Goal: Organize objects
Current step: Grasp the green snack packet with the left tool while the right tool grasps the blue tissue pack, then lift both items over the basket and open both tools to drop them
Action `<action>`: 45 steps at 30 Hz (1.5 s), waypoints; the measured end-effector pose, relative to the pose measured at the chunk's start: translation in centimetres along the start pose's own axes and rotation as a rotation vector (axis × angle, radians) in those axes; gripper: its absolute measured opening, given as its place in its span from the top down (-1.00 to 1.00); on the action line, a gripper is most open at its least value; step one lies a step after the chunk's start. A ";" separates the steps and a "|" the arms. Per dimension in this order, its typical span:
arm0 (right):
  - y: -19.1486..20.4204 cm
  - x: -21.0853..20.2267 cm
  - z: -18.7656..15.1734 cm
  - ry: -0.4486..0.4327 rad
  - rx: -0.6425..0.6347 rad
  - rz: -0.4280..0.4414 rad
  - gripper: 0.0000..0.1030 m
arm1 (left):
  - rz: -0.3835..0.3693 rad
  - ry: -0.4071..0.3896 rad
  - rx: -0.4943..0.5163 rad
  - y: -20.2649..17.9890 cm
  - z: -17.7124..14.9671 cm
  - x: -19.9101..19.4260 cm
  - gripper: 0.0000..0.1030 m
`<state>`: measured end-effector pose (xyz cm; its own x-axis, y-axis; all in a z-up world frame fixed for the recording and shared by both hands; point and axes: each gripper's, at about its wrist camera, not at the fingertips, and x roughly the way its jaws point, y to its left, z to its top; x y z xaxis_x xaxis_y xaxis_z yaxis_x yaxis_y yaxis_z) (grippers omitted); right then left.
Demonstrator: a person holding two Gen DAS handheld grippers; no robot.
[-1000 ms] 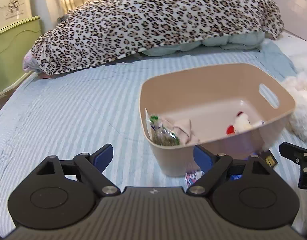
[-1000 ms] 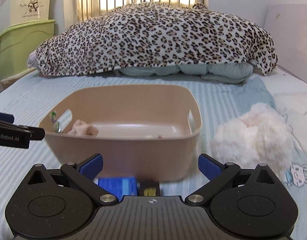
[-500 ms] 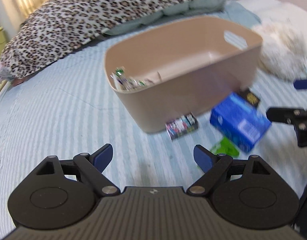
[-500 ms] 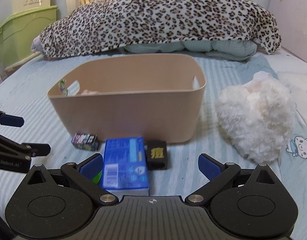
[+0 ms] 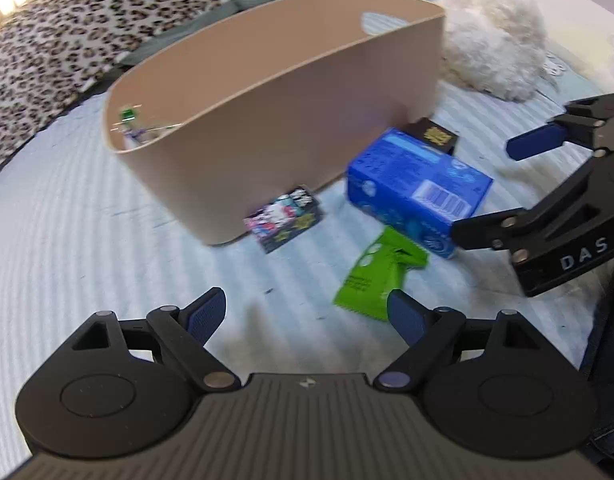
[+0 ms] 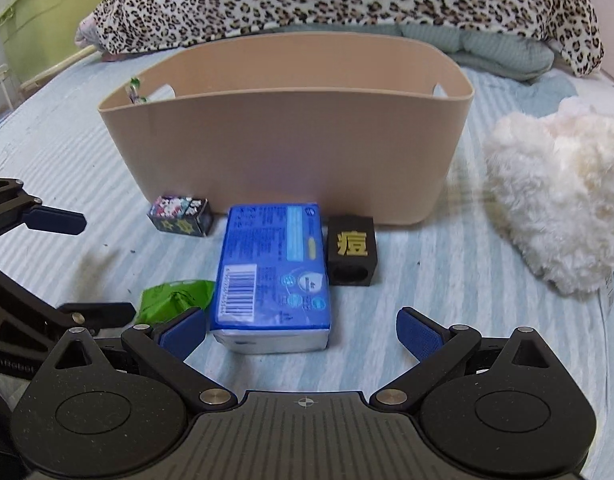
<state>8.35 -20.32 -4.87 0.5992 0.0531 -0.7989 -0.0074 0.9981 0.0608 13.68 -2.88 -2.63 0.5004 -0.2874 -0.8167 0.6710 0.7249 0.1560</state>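
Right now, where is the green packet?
The green packet lies on the bed, left of the blue box in the right wrist view, just ahead of the open left gripper.

Gold character "痘" on black box (image 6: 351,251), "DAS" on right tongs (image 5: 483,184)

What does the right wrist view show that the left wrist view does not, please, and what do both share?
Only the right wrist view shows the green storage bin and the gold character on the black box. Only the left wrist view shows the green packet whole. Both share the beige basket, blue pack, patterned small box and white plush.
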 end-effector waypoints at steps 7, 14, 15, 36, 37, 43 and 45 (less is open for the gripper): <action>-0.9 1.7 0.1 0.071 0.043 0.037 -1.00 | -0.071 0.021 0.020 -1.1 0.8 2.3 -0.71; -1.2 2.4 0.2 0.081 0.059 0.054 -0.86 | -0.109 0.015 0.038 -1.3 0.8 4.1 -0.36; -1.1 2.5 0.2 0.082 0.058 0.057 -0.85 | -0.117 0.006 0.035 -1.1 0.8 4.1 -0.30; -0.2 0.0 -0.2 -0.014 0.043 0.099 -0.20 | -0.108 -0.010 0.007 0.5 -0.2 1.2 0.39; -0.1 -0.1 -0.1 -0.021 0.040 0.094 -0.20 | -0.101 -0.013 0.001 0.7 -0.2 0.8 0.39; -0.3 -2.3 -0.3 -0.073 0.057 0.105 -0.19 | -0.070 -0.064 -0.016 1.5 -0.3 -1.7 0.40; -0.5 -3.3 -0.3 -0.102 0.068 0.105 -0.19 | -0.047 -0.088 -0.012 1.4 -0.3 -2.7 0.40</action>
<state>6.14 -20.98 -2.41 0.6762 0.1499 -0.7213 -0.0222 0.9828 0.1834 13.12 -0.93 -0.38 0.5151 -0.3743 -0.7711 0.6881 0.7170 0.1116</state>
